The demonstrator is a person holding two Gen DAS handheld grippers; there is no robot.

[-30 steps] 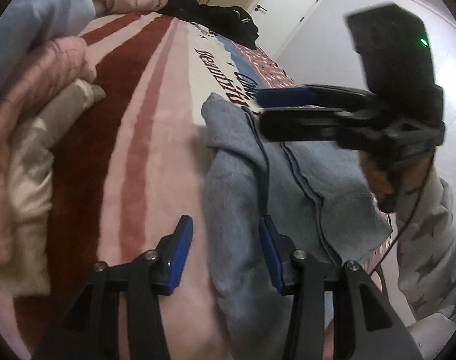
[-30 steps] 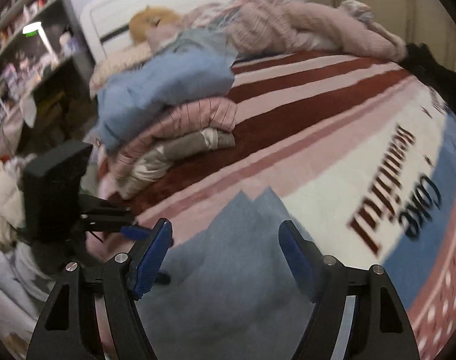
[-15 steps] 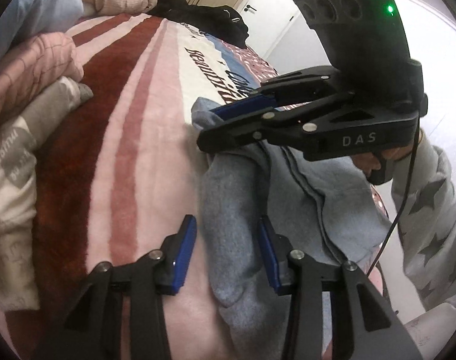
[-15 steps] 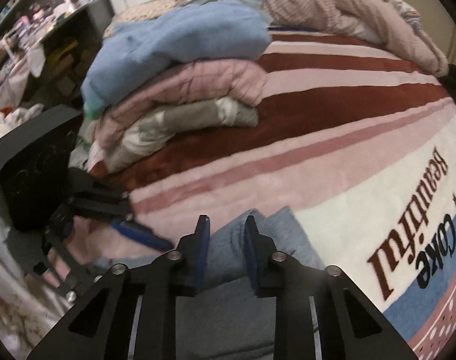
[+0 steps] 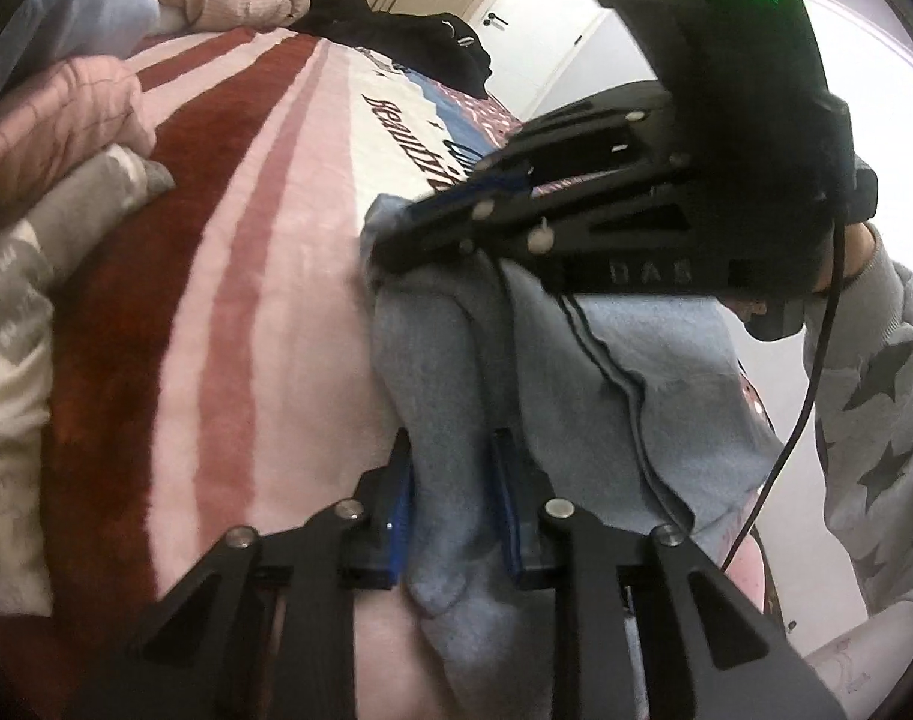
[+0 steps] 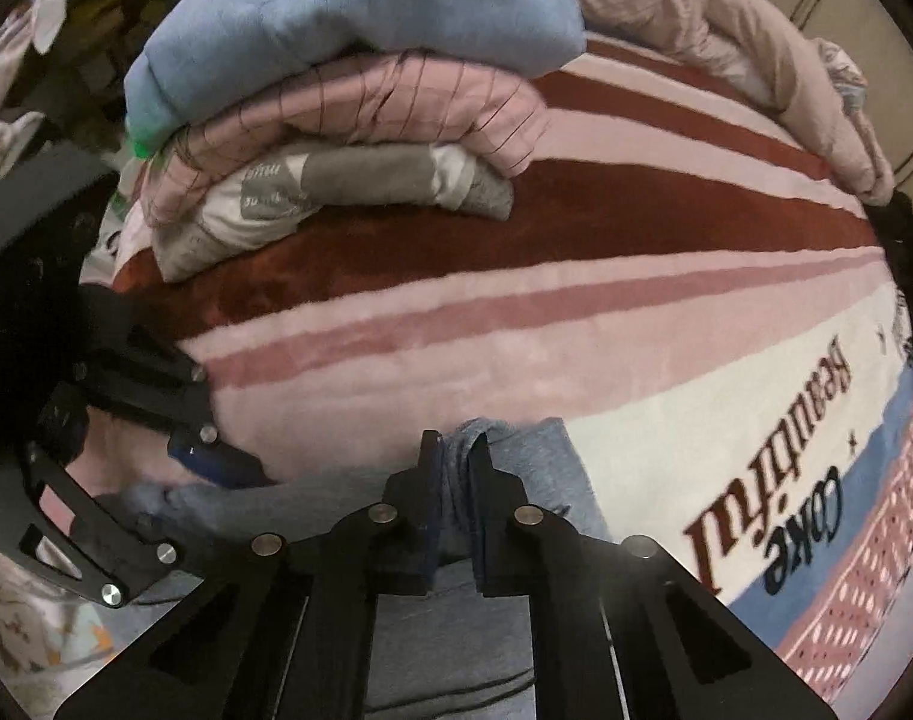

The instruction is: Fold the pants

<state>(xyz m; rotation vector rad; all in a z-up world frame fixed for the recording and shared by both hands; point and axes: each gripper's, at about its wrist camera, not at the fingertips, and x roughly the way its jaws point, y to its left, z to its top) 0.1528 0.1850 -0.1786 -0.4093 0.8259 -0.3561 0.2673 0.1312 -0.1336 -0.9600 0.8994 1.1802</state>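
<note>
1. The grey-blue pants (image 5: 624,372) lie bunched at the near edge of the bed, on a striped fleece blanket (image 5: 264,312) banded in dark red, pink and white.
2. The left gripper (image 5: 450,480) has its blue-padded fingers (image 5: 399,498) pressed in on a thick fold of the pants, with cloth filling the gap between them and spilling out below.
3. From the right wrist camera, the right gripper (image 6: 453,480) pinches a raised ridge of the same pants (image 6: 534,462) between its two fingers, which stand nearly together with only fabric between them.
4. In the left wrist view the right gripper (image 5: 420,222) reaches in from the right and grips the far end of the fold (its black frame fills the upper right of that view).
5. Dark printed lettering (image 6: 774,492) runs along the blanket's white band, just right of the pants, with a blue stripe beyond it.
6. A stack of folded clothes (image 6: 348,102) sits at the far left of the bed: a blue garment on top, pink checked cloth under it, then grey and white at the bottom.
7. A black garment (image 5: 408,42) lies at the far end of the bed, near a white door (image 5: 540,42).
8. The person's sleeve (image 5: 876,420), grey with dark stars, shows at the right edge.
</note>
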